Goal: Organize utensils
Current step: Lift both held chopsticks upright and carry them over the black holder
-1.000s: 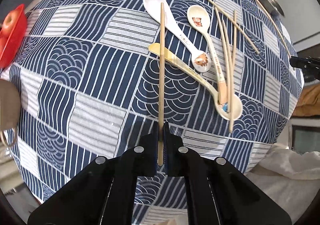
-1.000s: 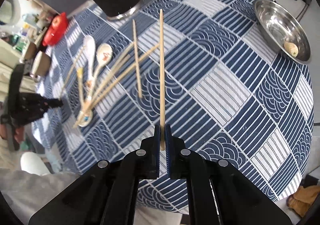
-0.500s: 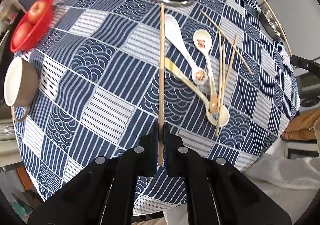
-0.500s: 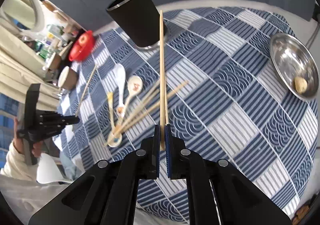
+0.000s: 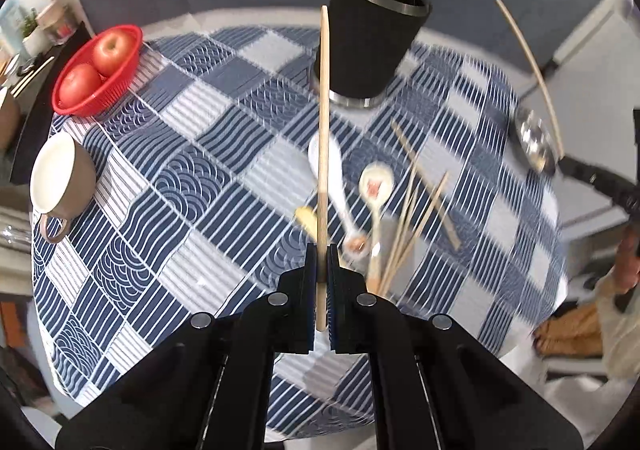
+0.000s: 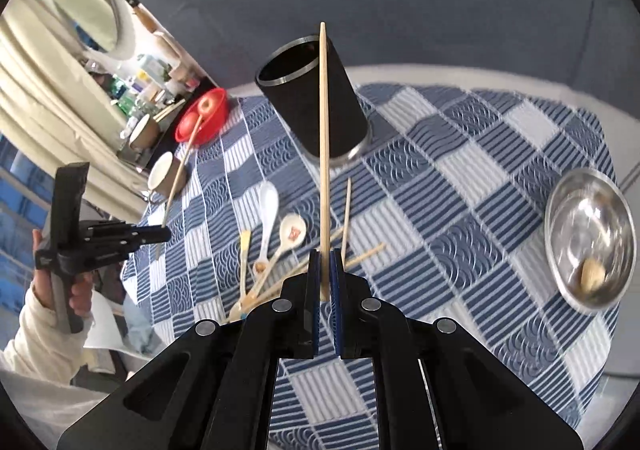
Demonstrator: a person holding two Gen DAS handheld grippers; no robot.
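Above the blue patterned tablecloth (image 5: pixel 168 210), each gripper pinches one wooden chopstick near its lower end: the left gripper (image 5: pixel 321 282) has its jaws closed tight on the left chopstick (image 5: pixel 322 138), and the right gripper (image 6: pixel 325 282) is clamped the same way on the right chopstick (image 6: pixel 323 130). Both sticks point up toward the black holder cup (image 6: pixel 316 106), which stands at the far side of the table with its mouth open and, as far as its dark inside shows, nothing in it. By that reading the sorting has barely begun: two sticks are in the air, none is stowed.

Left on the cloth is a loose heap: a white spoon (image 6: pixel 267 206), a decorated spoon (image 6: pixel 292 234), a yellow-handled utensil (image 6: pixel 244 250) and several more chopsticks (image 5: pixel 416 218) crossing one another, all near the grippers and well short of the cup.

Off to the sides stand a red basket (image 5: pixel 76 98) with apples, a brown cup (image 5: pixel 60 178) and a steel bowl (image 6: pixel 588 234) holding a small pale object. None lies between the sticks and the holder. The likely difficulty is the narrow mouth of the cup and two long sticks arriving together.
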